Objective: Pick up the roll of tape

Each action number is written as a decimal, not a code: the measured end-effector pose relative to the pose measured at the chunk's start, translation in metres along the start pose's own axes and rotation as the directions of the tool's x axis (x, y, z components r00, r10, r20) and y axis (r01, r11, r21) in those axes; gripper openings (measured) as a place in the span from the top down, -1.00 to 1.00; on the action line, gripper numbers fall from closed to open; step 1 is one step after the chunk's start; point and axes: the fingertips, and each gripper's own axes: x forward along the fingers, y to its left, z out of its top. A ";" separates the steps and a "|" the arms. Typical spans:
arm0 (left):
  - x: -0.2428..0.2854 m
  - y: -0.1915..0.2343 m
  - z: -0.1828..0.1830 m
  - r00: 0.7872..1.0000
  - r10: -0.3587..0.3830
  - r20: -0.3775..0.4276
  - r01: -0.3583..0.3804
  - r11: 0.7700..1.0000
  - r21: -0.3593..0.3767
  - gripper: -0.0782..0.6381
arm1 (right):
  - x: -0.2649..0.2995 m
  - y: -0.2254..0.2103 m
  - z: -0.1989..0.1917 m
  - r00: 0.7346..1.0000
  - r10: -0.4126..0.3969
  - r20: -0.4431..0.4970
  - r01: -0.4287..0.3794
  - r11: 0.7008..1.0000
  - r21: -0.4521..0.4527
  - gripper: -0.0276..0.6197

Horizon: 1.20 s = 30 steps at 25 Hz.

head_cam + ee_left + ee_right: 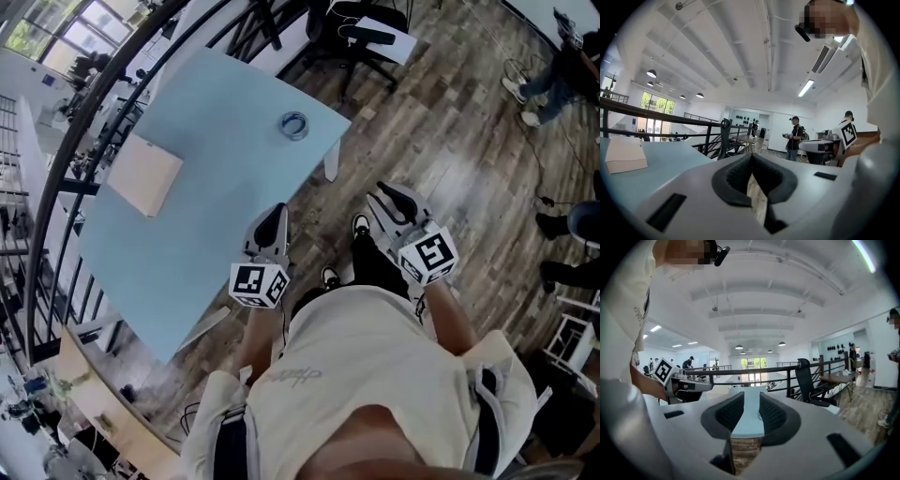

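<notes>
Table (216, 187): one tape roll (294, 125), one box (144, 173).

Roll of tape (293, 125) near table (206, 216) corner; left tongs (275, 223) at table edge, right tongs (389, 200) over floor (441, 131).

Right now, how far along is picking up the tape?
Done: nothing. The tape lies untouched on the table, towards its far side.
In hand: the left gripper is at the table's near edge, fingers together. The right gripper is over the floor, fingers apart and empty.
Left: reach the tape, close on it and lift.
</notes>
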 end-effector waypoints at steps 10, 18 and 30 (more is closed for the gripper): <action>0.094 0.033 0.045 0.987 0.155 0.041 -0.156 0.988 0.012 0.73 | 0.097 -0.097 0.035 0.986 0.164 0.033 -0.161 0.983 -0.085 0.60; 0.119 0.054 0.046 0.951 0.306 0.029 -0.306 0.952 -0.006 0.73 | 0.153 -0.131 0.036 0.955 0.298 -0.002 -0.297 0.952 -0.078 0.60; 0.126 0.112 0.037 0.928 0.372 0.033 -0.372 0.928 -0.024 0.73 | 0.232 -0.112 0.017 0.909 0.400 -0.118 -0.408 0.911 -0.052 0.60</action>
